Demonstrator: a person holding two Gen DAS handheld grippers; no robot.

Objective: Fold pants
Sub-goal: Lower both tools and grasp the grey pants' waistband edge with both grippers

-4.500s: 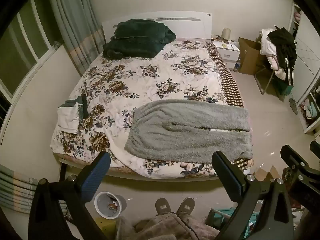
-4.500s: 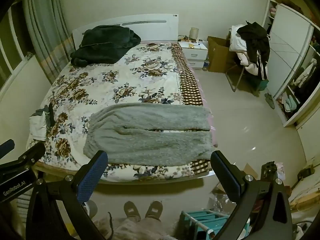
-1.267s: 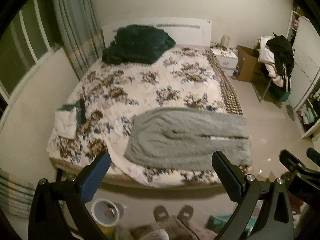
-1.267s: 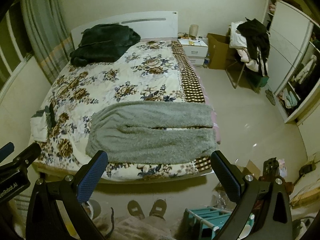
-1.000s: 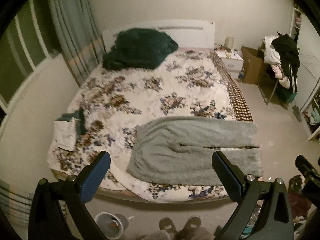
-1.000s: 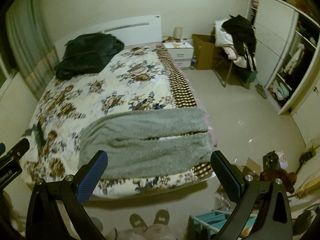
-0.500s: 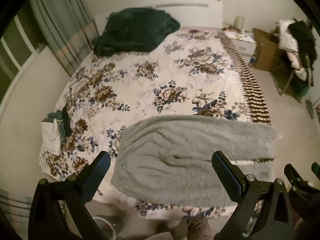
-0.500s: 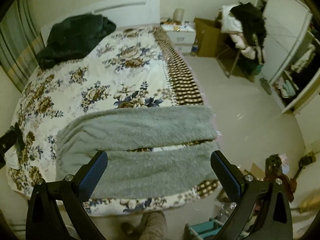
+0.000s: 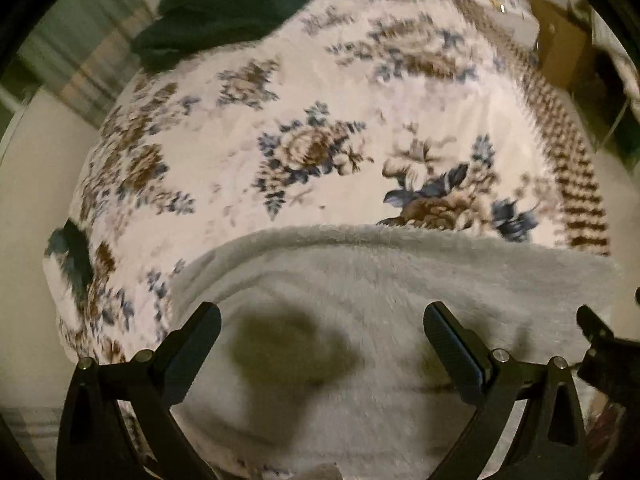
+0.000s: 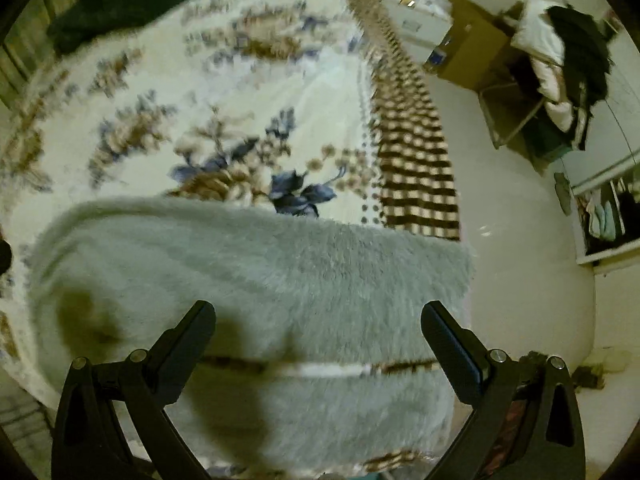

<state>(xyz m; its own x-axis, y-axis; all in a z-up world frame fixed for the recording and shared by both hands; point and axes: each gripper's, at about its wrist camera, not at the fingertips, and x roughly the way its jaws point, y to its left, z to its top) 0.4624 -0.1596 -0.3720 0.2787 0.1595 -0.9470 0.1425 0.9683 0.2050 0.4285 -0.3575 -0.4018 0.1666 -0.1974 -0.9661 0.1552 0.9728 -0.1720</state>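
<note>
1. The left gripper (image 9: pixel 322 338) is hanging wide open over the waist end of the fuzzy grey pants (image 9: pixel 360 280), gripping nothing.
2. The pants are lying flat across the foot of the bed (image 10: pixel 304 92), legs pointing right, on the floral quilt (image 9: pixel 320 100).
3. The right gripper (image 10: pixel 318 336) is sitting spread wide too, empty, over the leg end near the bed's right edge. Both views are pretty blurry.
</note>
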